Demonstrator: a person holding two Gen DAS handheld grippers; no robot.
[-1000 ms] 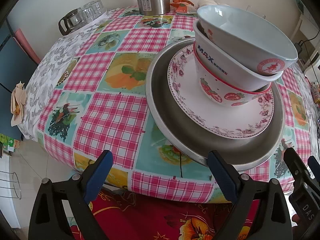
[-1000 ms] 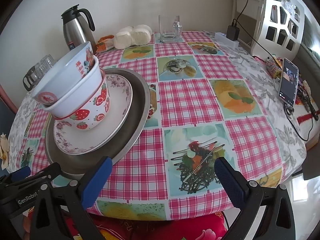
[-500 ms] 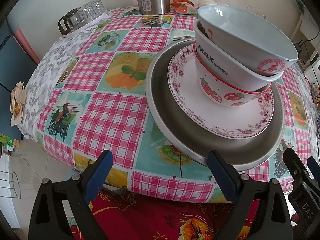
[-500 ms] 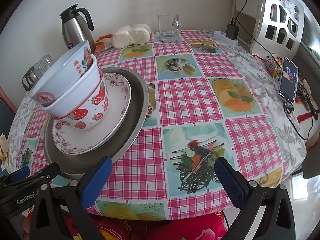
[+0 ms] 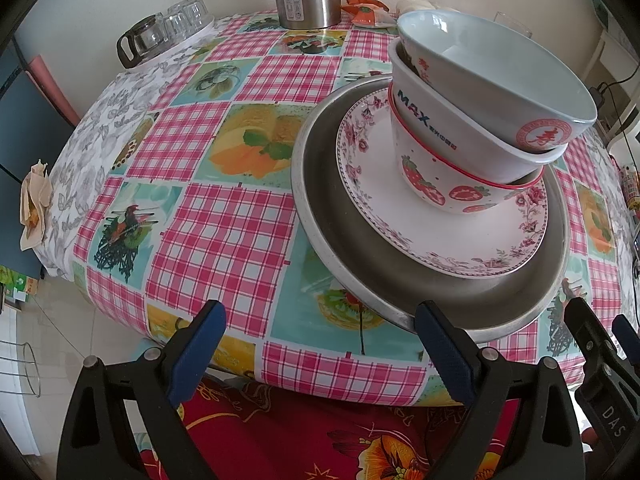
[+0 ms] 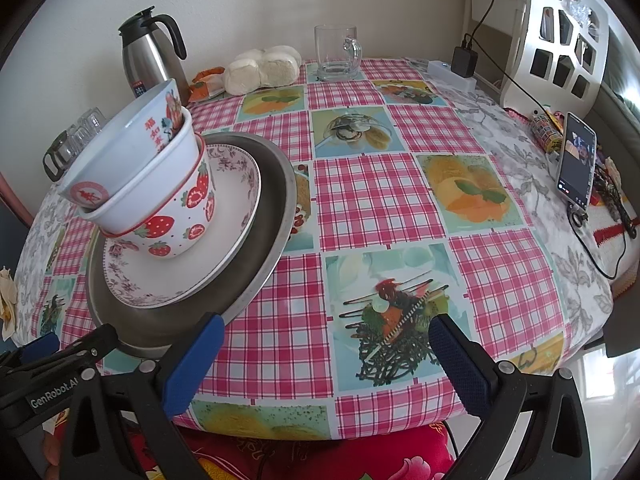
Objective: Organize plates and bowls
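Because the three bowls (image 5: 476,120) already nested on the floral plate (image 5: 444,200) inside the steel pan (image 5: 332,216), you held both grippers back from that pan. Your left gripper (image 5: 320,356) and right gripper (image 6: 328,364) hung spread, gripping nothing, at its near rim.

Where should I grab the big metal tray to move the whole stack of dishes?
Grip the metal tray by its thin raised rim at the near edge, coming in level from the table's front. The floral plate and three nested, leaning bowls fill the middle, leaving only rim. Both the left gripper and right gripper are open there.
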